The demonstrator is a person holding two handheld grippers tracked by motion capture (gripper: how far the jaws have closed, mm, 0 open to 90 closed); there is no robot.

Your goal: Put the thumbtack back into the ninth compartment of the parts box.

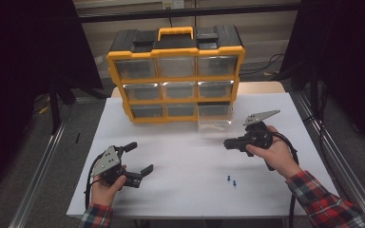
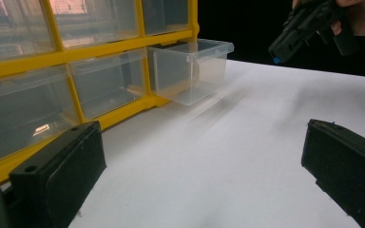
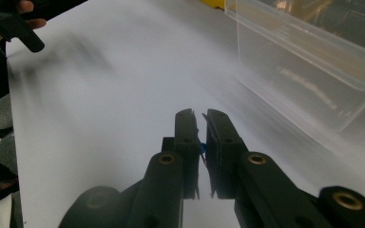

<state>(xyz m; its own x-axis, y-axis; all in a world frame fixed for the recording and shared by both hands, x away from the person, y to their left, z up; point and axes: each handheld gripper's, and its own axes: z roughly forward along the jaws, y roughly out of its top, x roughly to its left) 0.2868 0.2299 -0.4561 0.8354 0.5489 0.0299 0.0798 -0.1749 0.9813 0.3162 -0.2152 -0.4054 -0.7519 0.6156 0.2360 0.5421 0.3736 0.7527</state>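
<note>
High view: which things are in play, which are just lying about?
In play:
- right tongs, shut on a small blue piece
- pulled-out clear drawer
- two blue pieces on the table

Lying about:
- yellow organizer's other drawers
- left tongs, open, holding nothing

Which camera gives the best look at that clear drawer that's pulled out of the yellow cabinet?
The left gripper view: the pulled-out drawer shows whole, jutting from the cabinet. The right gripper view shows one cropped corner; the high view shows it small.

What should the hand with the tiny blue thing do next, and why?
Probably carry it on to the open drawer. The right hand-held gripper is shut on a small blue piece, the drawer stands pulled out of the yellow cabinet, and two more blue pieces wait on the table.
</note>
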